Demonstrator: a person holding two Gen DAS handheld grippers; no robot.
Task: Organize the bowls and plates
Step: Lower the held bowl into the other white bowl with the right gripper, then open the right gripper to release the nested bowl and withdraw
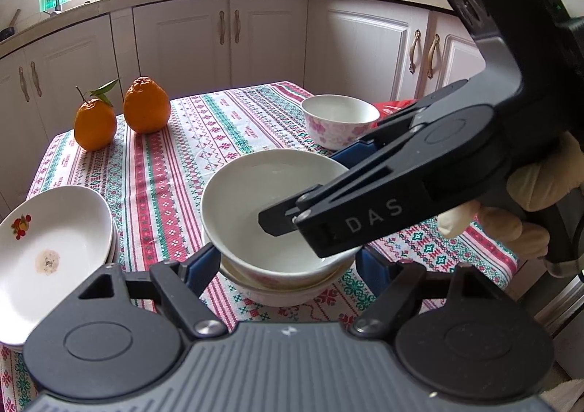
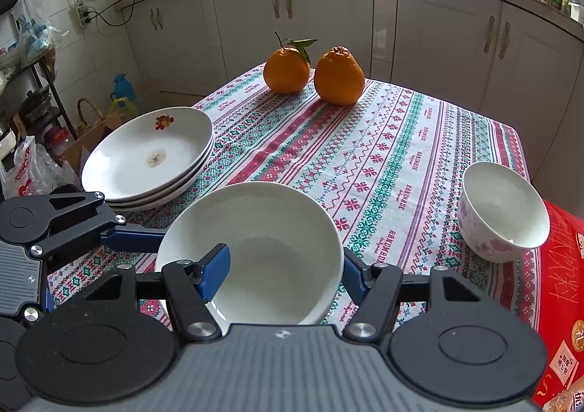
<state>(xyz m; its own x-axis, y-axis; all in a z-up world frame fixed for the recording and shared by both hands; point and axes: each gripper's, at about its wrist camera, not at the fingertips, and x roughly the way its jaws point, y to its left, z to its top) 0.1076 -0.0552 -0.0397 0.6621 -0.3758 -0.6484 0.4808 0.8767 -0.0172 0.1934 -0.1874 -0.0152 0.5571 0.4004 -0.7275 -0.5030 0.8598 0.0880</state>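
Note:
A white bowl [image 1: 255, 200] sits nested in a second bowl [image 1: 288, 297] on the patterned tablecloth; it also shows in the right wrist view [image 2: 270, 247]. My right gripper [image 2: 281, 271] is open, one finger inside the bowl and one outside its right rim. It also shows in the left wrist view [image 1: 310, 193]. My left gripper [image 1: 288, 264] is open with its fingers on either side of the bowl stack. A small floral bowl [image 1: 339, 120] [image 2: 503, 211] stands apart at the far right. A stack of white plates [image 1: 47, 255] [image 2: 153, 153] sits at the left.
Two oranges [image 1: 120, 112] [image 2: 314, 72] stand at the table's far side. A red box [image 2: 562, 284] lies at the right edge under the floral bowl's side. Kitchen cabinets [image 1: 262, 36] surround the table.

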